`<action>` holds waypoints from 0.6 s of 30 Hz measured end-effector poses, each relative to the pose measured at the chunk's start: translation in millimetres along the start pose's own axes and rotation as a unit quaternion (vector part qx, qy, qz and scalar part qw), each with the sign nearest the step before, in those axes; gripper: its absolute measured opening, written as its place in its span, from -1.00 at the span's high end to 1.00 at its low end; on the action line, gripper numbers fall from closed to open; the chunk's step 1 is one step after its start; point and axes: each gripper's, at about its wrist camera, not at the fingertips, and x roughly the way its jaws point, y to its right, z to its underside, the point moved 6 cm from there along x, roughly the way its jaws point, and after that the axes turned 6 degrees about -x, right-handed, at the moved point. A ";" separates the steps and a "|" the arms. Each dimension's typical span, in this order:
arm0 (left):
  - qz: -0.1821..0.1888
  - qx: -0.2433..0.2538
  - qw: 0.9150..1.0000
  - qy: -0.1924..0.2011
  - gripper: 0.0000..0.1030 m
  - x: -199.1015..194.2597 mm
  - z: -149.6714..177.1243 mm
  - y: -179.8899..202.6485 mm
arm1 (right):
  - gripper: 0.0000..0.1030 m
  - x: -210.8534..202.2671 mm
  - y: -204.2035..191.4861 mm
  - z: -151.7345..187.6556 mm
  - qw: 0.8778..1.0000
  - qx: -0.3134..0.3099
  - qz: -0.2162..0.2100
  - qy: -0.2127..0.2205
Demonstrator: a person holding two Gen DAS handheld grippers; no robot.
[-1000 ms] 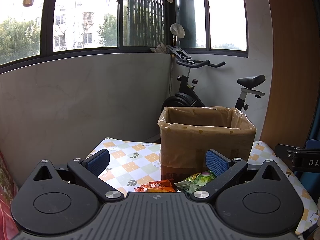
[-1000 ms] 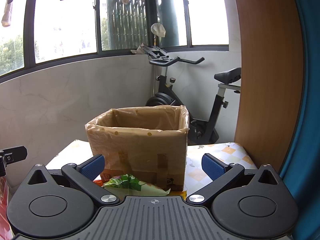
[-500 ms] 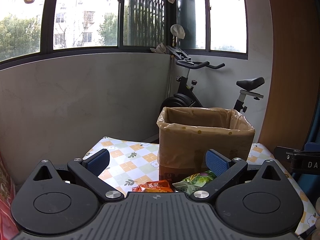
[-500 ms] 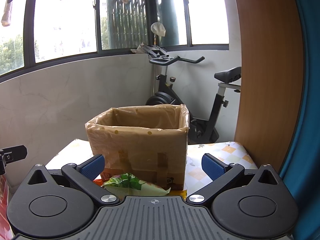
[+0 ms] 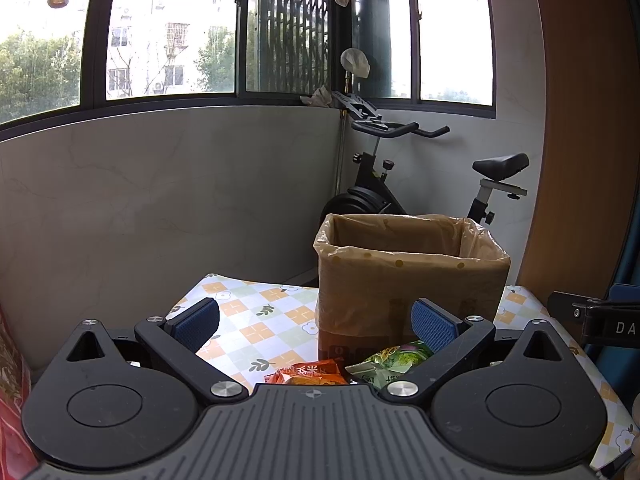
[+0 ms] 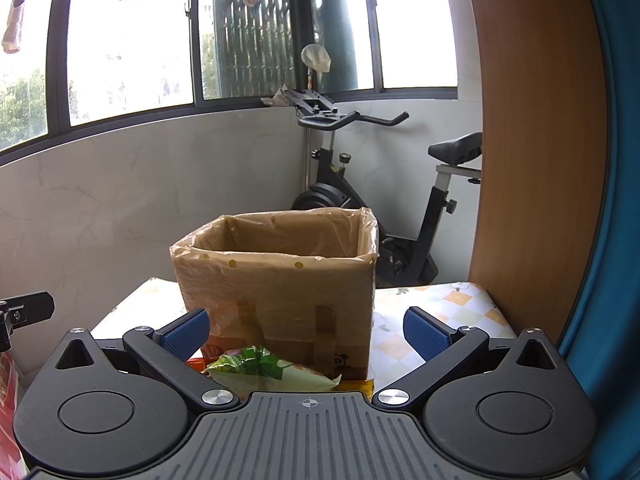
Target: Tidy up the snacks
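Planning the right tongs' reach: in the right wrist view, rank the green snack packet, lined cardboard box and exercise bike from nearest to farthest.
1. Green snack packet, just ahead of the open right tongs, slightly left.
2. Brown cardboard box with plastic liner, directly behind the packet.
3. Black exercise bike, on the floor beyond the table, right.

1. A lined cardboard box (image 5: pixel 412 276) stands on the table (image 5: pixel 256 312).
2. Two snack packets (image 5: pixel 308 374) (image 5: pixel 394 360) lie side by side on the table, just before the box.
3. An exercise bike (image 5: pixel 400 184) stands behind the table, against the wall below the windows (image 5: pixel 168 32).
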 end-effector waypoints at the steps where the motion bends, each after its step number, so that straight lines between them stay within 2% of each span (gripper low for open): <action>1: -0.001 -0.001 1.000 0.000 -1.00 0.2 0.2 -0.9 | -1.00 0.4 0.0 0.8 1.000 0.000 0.000 0.000; 6: -0.010 -0.001 1.000 0.009 -1.00 2.4 2.2 -2.5 | -1.00 1.3 1.2 4.0 1.000 0.007 -0.002 0.004; 13: -0.038 -0.012 0.999 0.036 -1.00 16.4 11.5 -13.3 | -1.00 19.2 11.4 25.7 0.999 0.022 -0.007 0.025; 18: -0.051 -0.011 0.999 0.013 -1.00 42.1 27.6 -18.4 | -1.00 44.5 14.5 53.2 1.000 0.015 -0.020 -0.002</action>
